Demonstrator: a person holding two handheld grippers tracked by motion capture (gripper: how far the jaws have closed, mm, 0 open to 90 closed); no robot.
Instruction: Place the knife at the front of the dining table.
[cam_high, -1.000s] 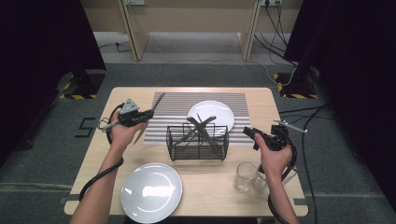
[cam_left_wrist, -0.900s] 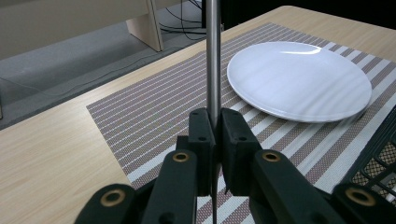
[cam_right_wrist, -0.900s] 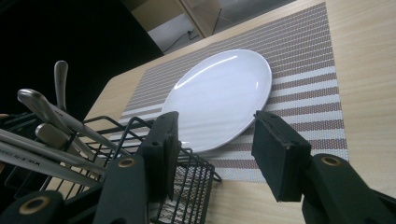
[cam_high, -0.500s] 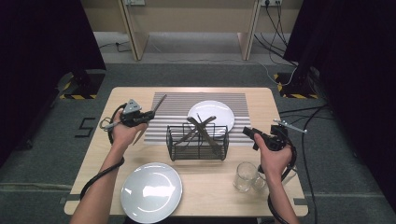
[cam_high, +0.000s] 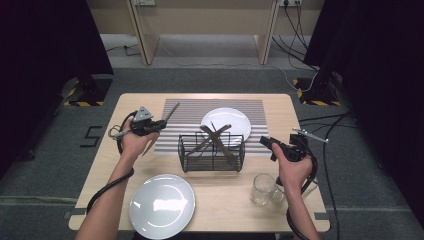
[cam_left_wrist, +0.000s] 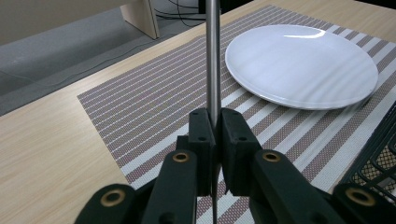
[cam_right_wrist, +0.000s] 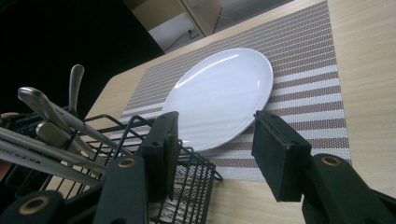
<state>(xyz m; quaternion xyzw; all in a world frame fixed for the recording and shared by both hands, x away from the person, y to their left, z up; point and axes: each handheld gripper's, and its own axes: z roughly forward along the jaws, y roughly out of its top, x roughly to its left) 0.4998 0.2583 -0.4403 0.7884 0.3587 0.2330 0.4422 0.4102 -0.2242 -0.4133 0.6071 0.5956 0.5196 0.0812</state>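
Left gripper (cam_high: 159, 124) sits at about 9 o'clock on the table (cam_high: 100, 165), jaws clamped on a slim metal utensil (cam_left_wrist: 213, 60) — knife or other cutlery handle; which one I cannot tell. In the high view the utensil (cam_high: 171, 111) sticks out toward 1 o'clock over the left edge of the striped placemat (cam_high: 190, 107), above the surface, not resting on it. In the left gripper view the pads (cam_left_wrist: 236, 140) pinch the shaft close to one end, with most of its length beyond them.

Right gripper (cam_high: 267, 143) hovers at about 3 o'clock, just beside the wire cutlery basket (cam_high: 212, 161). Its jaws stand apart with nothing between them; the right gripper view looks past the basket rim (cam_right_wrist: 140, 122) to the far plate (cam_right_wrist: 219, 95).

Judged risks:
- Grip is near the utensil's end, so it could pivot or slide in the pads while being carried or set down, and clatter onto the far plate (cam_high: 226, 121).
- Right gripper is near the basket; a careless reach could snag the wire and drag it.
- The glass (cam_high: 261, 189) at 5 o'clock stands near the right forearm; an elbow sweep could tip it.

Count: two white plates (far one on the mat, near plate (cam_high: 161, 204) at 6 o'clock), one basket, one placemat, one glass sure (a second clear item beside it is unclear), one utensil held, roughly four more utensils (cam_high: 216, 137) in the basket.
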